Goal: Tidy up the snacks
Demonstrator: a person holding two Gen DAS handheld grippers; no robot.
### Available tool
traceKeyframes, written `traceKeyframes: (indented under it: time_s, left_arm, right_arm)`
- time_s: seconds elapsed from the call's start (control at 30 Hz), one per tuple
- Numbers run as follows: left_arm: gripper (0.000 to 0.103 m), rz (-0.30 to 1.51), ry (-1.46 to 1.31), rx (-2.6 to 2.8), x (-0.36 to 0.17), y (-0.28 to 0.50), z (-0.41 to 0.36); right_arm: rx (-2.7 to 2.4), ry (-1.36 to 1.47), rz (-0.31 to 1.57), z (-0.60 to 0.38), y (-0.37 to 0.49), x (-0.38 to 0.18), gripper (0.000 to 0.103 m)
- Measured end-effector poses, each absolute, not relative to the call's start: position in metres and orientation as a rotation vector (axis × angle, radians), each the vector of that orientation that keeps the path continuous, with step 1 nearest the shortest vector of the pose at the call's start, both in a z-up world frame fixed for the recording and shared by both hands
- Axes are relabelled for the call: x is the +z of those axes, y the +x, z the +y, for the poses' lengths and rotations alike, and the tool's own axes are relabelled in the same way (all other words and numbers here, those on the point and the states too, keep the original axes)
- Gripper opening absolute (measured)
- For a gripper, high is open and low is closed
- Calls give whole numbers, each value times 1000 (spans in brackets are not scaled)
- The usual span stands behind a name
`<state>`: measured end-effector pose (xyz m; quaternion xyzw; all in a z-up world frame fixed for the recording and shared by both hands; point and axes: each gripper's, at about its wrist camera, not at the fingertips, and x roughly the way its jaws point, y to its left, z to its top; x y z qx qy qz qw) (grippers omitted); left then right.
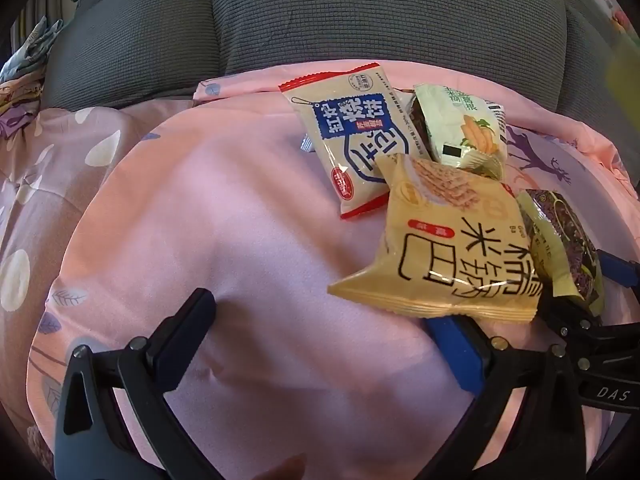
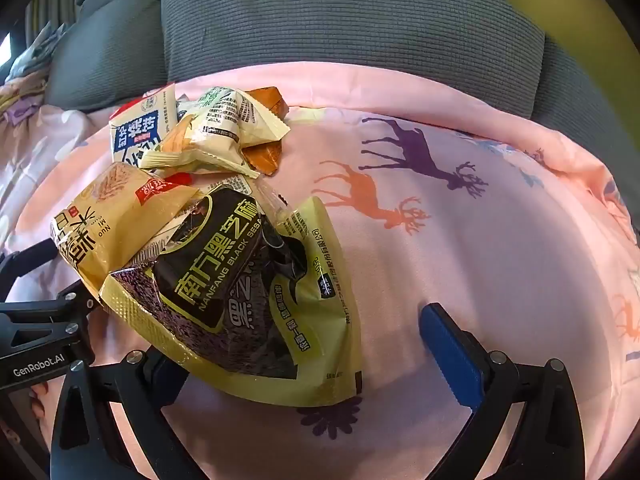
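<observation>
Hovering: left claw (image 1: 320,344) spread, empty | right claw (image 2: 304,344) spread over black sesame packet (image 2: 240,280)

My fingers (image 2: 452,354): blue pads. Pink bedsheet (image 2: 500,264), purple and orange deer print. Black-and-yellow sesame packet (image 2: 240,292); grey ribbed cushion (image 2: 340,20).

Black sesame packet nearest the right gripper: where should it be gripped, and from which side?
Judging by its pose, take the black sesame packet by its flat crimped edge nearest the camera, coming in low from the right gripper side. That seam is thin and overhangs the pink quilt; the puffed middle looks too wide and slippery.
</observation>
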<state>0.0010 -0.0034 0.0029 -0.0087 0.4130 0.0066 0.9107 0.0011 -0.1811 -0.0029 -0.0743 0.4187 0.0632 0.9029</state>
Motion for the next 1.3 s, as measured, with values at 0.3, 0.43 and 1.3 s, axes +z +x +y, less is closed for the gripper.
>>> traceKeyframes:
  time_s: [0.3,0.43,1.3]
  left_arm:
    - [103,853,-18,14,1,0,-2]
    - [103,853,-18,14,1,0,-2]
    - [103,853,-18,14,0,0,-2]
  right_arm:
    - [130,-155,865,-181,1,-3,102]
    - [129,-156,865,-181,1,-3,102]
    - [130,-155,865,-181,1,-3,102]
